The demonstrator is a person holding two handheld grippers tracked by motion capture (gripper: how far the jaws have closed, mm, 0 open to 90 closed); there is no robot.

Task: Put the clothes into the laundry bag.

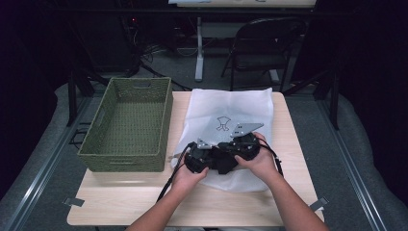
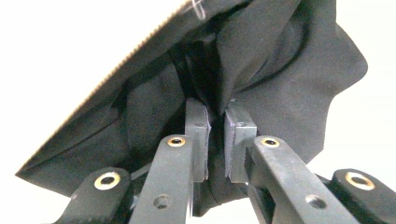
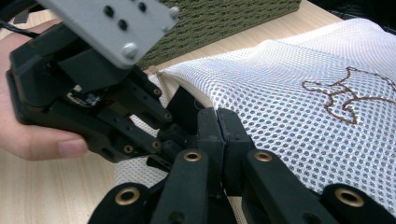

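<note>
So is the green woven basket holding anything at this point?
Empty. The high view looks straight into the basket and shows bare woven floor and walls; the white mesh bag lies beside it on the table.

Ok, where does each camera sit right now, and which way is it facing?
High view: above the person's side, looking forward and down at the table; forearms, both hands, left gripper and right gripper over the white mesh bag.
Left gripper view: along its jaws, pinching black cloth.
Right gripper view: along its shut jaws at the bag's edge; the other hand shows.
High and right gripper views share the woven basket.
</note>
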